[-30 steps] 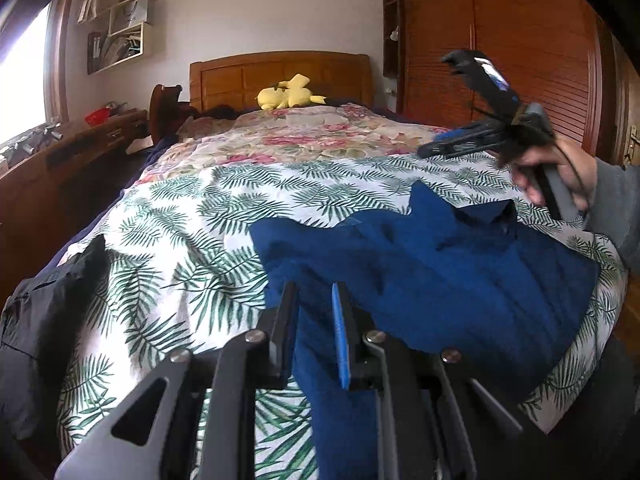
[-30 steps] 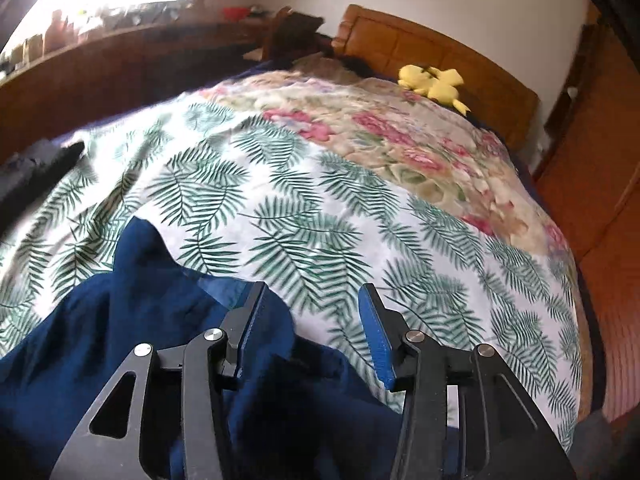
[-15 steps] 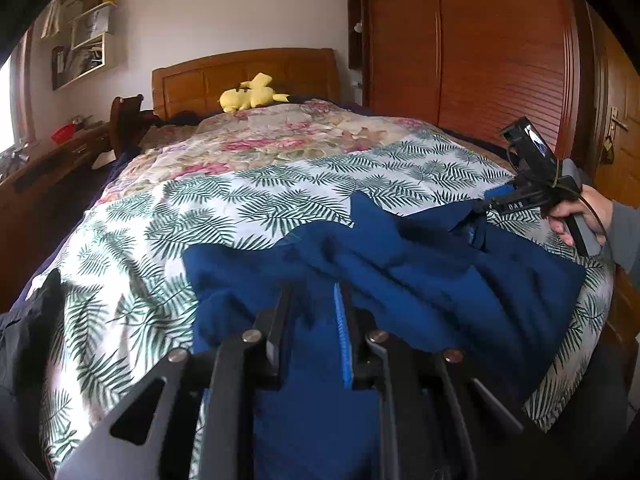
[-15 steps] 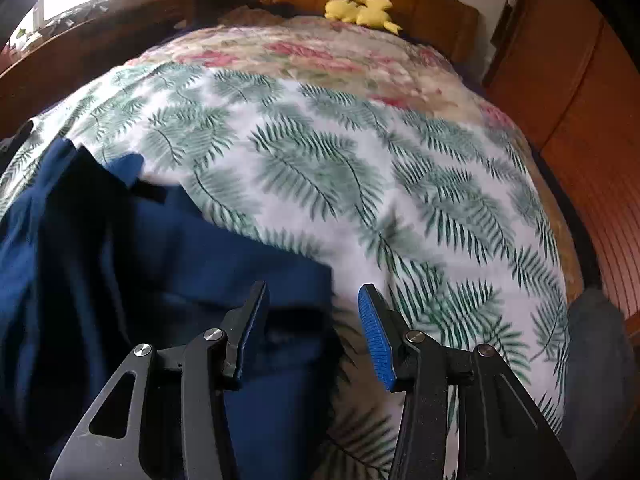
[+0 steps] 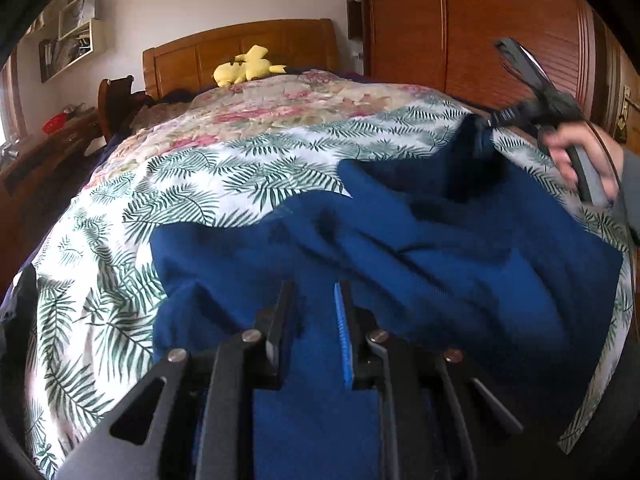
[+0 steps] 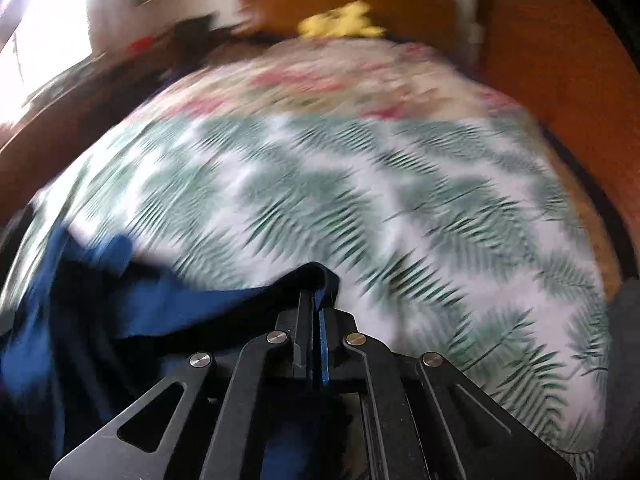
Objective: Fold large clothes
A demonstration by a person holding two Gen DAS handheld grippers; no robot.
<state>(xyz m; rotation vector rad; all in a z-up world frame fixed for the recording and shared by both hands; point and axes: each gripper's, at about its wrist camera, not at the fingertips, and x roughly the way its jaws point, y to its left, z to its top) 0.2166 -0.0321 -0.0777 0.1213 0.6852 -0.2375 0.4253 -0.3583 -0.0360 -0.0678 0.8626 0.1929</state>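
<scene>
On the bed: palm-leaf and floral patterned quilt (image 5: 208,184) spread across it
Garment: large rumpled dark blue cloth garment (image 5: 420,248) lying on the quilt's near side
Left tongs (image 5: 314,332): narrowly parted, pinching a fold of the garment
Right tongs (image 6: 316,312): closed on the garment's far edge, held by a hand (image 5: 580,160)
Headboard end: yellow plush toy (image 5: 246,70)

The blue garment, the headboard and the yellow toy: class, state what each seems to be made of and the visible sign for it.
Blue garment: soft matte cloth, probably knit cotton or fleece; it drapes and creases in loose folds. Headboard: wood with a smooth, slightly glossy orange-brown finish; panelled, with faint sheen. Yellow toy: plush fabric, it seems; rounded, soft outline, no shine.
</scene>
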